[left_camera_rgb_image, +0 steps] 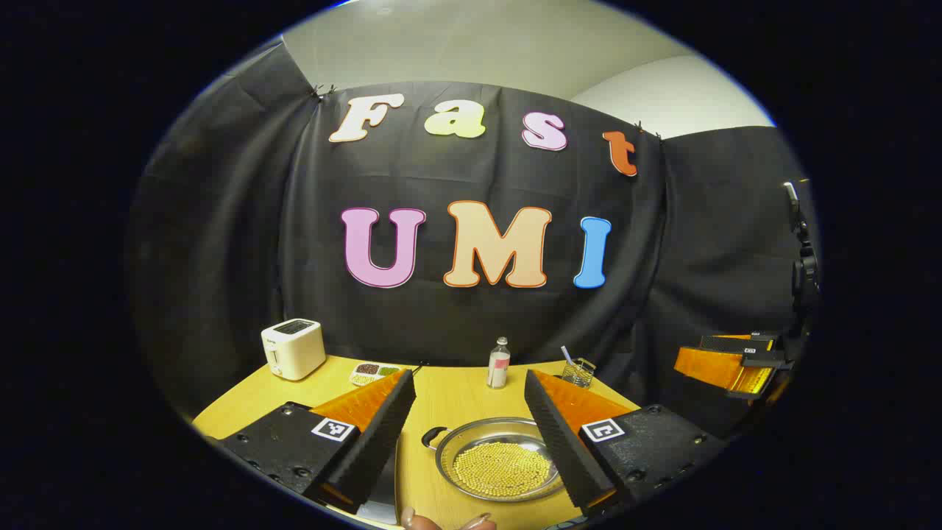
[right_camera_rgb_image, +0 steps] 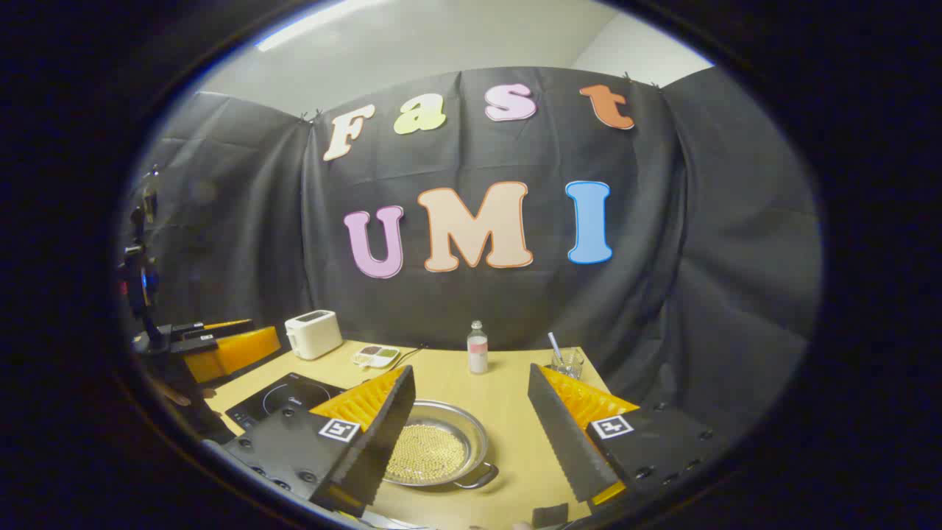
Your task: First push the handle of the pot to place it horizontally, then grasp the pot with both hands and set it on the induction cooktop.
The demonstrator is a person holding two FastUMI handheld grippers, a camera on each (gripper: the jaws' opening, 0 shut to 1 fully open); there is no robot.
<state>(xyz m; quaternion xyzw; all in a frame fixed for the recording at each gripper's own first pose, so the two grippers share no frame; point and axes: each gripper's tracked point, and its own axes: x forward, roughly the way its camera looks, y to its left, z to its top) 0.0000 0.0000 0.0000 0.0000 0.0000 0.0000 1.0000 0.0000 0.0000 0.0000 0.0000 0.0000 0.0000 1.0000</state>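
A shallow steel pot (left_camera_rgb_image: 486, 425) full of small yellow beads sits on the wooden table, low between the fingers of my left gripper (left_camera_rgb_image: 469, 375), which is open and held above it. One loop handle (left_camera_rgb_image: 434, 438) sticks out at the pot's left. In the right gripper view the same pot (right_camera_rgb_image: 471, 427) lies under the left finger, its handle (right_camera_rgb_image: 478, 477) pointing toward me. My right gripper (right_camera_rgb_image: 471, 369) is open and holds nothing. The black induction cooktop (right_camera_rgb_image: 283, 401) lies left of the pot.
Along the back of the table (right_camera_rgb_image: 515, 442) stand a white toaster (right_camera_rgb_image: 313, 333), a small divided dish (right_camera_rgb_image: 375, 356), a bottle (right_camera_rgb_image: 477, 347) and a glass with a straw (right_camera_rgb_image: 567, 361). The other gripper (left_camera_rgb_image: 736, 364) hovers far right; a fingertip (left_camera_rgb_image: 408, 517) shows at the bottom edge.
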